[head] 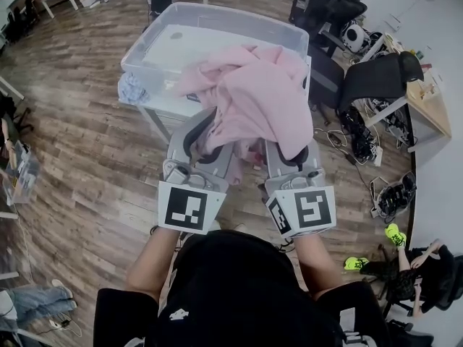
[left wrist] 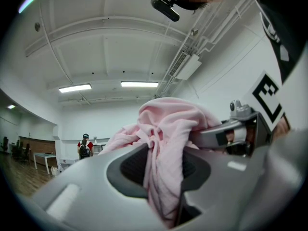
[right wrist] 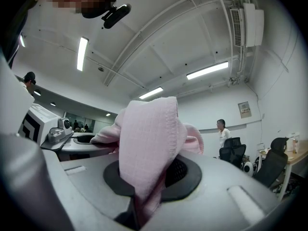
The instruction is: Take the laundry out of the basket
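Observation:
A pink garment hangs bunched between my two grippers, lifted above a clear plastic basket on a small table. My left gripper is shut on one fold of the pink garment, which runs down between its jaws. A little to the right, my right gripper is shut on another part of the same pink garment. Both grippers point upward toward the ceiling. A light blue cloth lies at the basket's left edge.
Black office chairs and a desk with cables stand to the right of the table. Wooden floor lies to the left. A person stands far off in each gripper view. Another person crouches on the floor at bottom right.

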Demonstrator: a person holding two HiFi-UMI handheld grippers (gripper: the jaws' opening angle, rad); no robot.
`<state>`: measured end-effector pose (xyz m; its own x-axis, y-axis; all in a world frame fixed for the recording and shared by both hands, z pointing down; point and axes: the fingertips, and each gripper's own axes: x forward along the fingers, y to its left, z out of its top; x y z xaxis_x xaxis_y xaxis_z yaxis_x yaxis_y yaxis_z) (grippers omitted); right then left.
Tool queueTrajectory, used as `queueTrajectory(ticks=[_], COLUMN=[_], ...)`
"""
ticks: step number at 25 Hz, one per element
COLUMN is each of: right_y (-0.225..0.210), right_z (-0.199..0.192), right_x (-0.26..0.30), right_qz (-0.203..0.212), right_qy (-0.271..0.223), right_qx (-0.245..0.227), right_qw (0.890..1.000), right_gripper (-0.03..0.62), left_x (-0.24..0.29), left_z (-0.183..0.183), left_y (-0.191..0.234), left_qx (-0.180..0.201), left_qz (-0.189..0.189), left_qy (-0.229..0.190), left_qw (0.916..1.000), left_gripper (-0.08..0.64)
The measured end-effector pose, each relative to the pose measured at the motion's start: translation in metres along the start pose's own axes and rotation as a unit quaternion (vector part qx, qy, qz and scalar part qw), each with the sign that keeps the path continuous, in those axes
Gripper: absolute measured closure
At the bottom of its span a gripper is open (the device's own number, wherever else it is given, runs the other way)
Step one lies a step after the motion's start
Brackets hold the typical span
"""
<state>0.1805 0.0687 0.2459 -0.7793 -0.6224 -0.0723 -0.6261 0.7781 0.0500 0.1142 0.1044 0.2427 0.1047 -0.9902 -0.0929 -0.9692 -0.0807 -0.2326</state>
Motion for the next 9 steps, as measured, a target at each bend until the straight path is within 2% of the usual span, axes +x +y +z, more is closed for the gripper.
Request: queueTrajectory(ticks=[9], right_y=[-0.0003], right_z=[0.0043], right_x=[-0.0070], right_qz=[0.000], right_qy=[-0.003], right_qx=[0.002], right_qw=[1.000], right_gripper=[0.523], left_x=[-0.0038], left_z=[0.0056], left_y=[-0.0053], left_qx=[0.001], left_qz=[0.002], left_qy=[0.000], left_qw=[1.0000], left_gripper=[0.439])
